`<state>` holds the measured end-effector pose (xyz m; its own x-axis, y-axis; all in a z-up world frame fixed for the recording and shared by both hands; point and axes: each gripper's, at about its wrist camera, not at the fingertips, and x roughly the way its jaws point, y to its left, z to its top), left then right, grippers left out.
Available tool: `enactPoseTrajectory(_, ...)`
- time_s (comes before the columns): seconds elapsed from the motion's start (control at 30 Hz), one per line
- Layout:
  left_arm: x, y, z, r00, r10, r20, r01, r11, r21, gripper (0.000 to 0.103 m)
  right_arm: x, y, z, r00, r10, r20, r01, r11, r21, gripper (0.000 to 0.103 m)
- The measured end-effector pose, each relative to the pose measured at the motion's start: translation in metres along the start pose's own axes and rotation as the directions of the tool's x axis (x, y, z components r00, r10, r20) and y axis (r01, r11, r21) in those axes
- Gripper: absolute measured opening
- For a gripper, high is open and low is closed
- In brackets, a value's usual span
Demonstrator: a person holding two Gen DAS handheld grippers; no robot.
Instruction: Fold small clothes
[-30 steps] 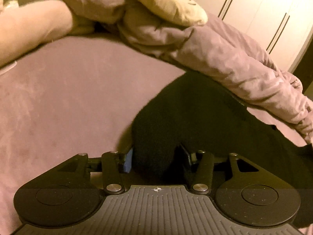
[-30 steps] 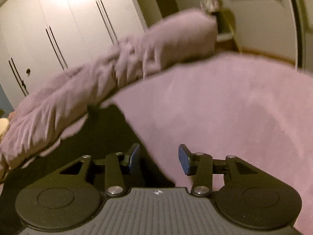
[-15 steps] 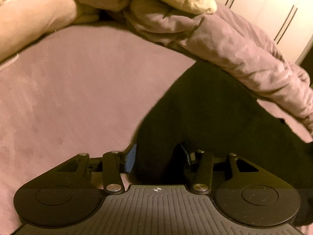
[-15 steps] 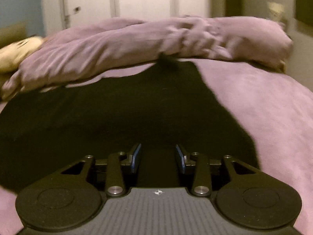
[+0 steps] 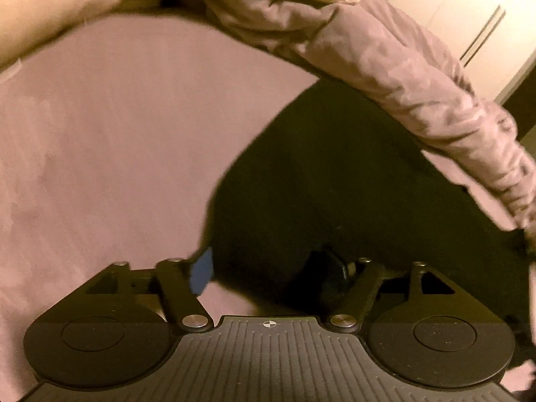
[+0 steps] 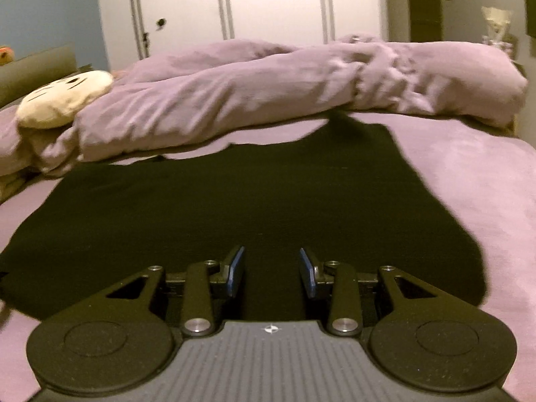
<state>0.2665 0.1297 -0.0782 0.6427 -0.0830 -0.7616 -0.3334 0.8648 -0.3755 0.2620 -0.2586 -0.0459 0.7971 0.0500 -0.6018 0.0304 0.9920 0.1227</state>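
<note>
A bed with a mauve sheet (image 6: 469, 181) fills both views and carries everything else; its near edge and corners are cut off by the gripper bodies, so only its far side can be placed. Along that far edge lies a long rolled mauve duvet (image 6: 268, 93), bunched and twisted toward its right end, with white wardrobe doors (image 6: 274, 0) standing behind it. The black garment (image 6: 234, 207) is spread flat over the middle of the bed, its far hem running just beside the duvet and one narrow dark point reaching up to touch the roll; the cloth is so dark that no seams, sleeves or folds can be made out, and its near part is hidden under both grippers. At the duvet's left end sits a cream plush toy (image 6: 63, 100), its lower part sunk into the bedding; in the left wrist view only its edge shows at the top of the frame. The right gripper (image 6: 271, 271) hangs over the near part of the garment with its blue-padded fingers held somewhat apart, black cloth lying below the gap but not pinched. The left gripper (image 5: 268, 268) is at the garment's left border, jaws opening: its left pad stands clear over the sheet, its right finger is lost against the black fabric, and cloth lies between them without being pressed.
</note>
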Motion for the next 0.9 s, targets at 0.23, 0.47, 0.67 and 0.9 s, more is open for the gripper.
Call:
enactPoseTrajectory(0.23,0.013,0.02,0.01,0.996,-0.088,0.006,0.088,0.979,-0.186,0.064,0.022,0.052,0.01,1.0,0.023,0.016,-0.022,0.996,-0.086,0.035)
enactPoseTrajectory(0.47,0.021,0.03,0.014,0.987,-0.16,0.007,0.156,0.951,-0.268,0.047,0.056,0.08,0.004,0.999,-0.052,0.0,0.051,0.98,-0.19,0.035)
enactPoseTrajectory(0.67,0.025,0.036,0.012,0.981,-0.192,0.029,0.191,0.932,-0.308,0.059,0.059,0.087,-0.011,0.995,-0.085,0.059,0.096,0.971,-0.217,0.036)
enactPoseTrajectory(0.9,0.012,0.022,0.03,0.977,-0.201,0.074,0.213,0.937,-0.277,0.022,0.058,0.08,-0.011,0.997,-0.055,0.053,0.064,0.981,-0.182,0.036)
